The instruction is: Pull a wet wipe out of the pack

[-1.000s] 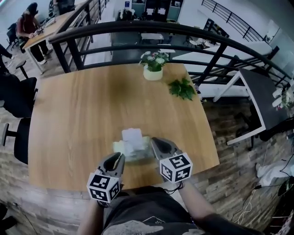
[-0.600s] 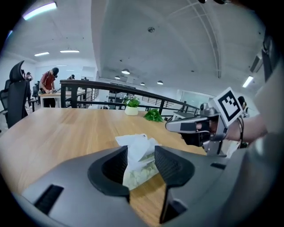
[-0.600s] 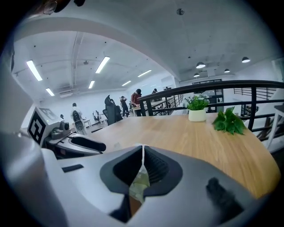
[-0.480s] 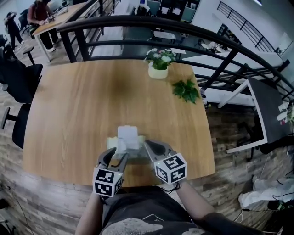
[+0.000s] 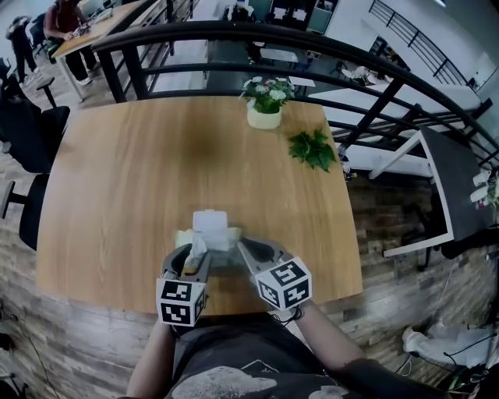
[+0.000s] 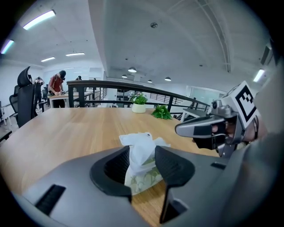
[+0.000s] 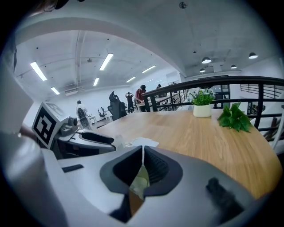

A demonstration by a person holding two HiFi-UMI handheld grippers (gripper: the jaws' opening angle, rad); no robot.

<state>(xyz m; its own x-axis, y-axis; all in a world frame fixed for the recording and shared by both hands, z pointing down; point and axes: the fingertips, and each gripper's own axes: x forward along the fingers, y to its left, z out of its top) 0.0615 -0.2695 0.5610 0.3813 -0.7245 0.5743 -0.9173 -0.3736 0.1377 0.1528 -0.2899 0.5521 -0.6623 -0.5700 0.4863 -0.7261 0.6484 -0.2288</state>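
Left gripper (image 6: 142,156) jaws wide, just been opening; wet wipe (image 6: 141,144) stands between them, unpinched, sticking up from pack (image 6: 144,178). Right gripper (image 7: 142,155) jaws pinched together on pack edge. Pack lies on bench (image 5: 132,179), near front edge

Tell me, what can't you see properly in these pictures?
- Wipe pack print: right gripper view; the right gripper is shut on it and covers most of it.
- People at the far desk: head view, too small.
- Office chair: head view, cut off by the left edge.
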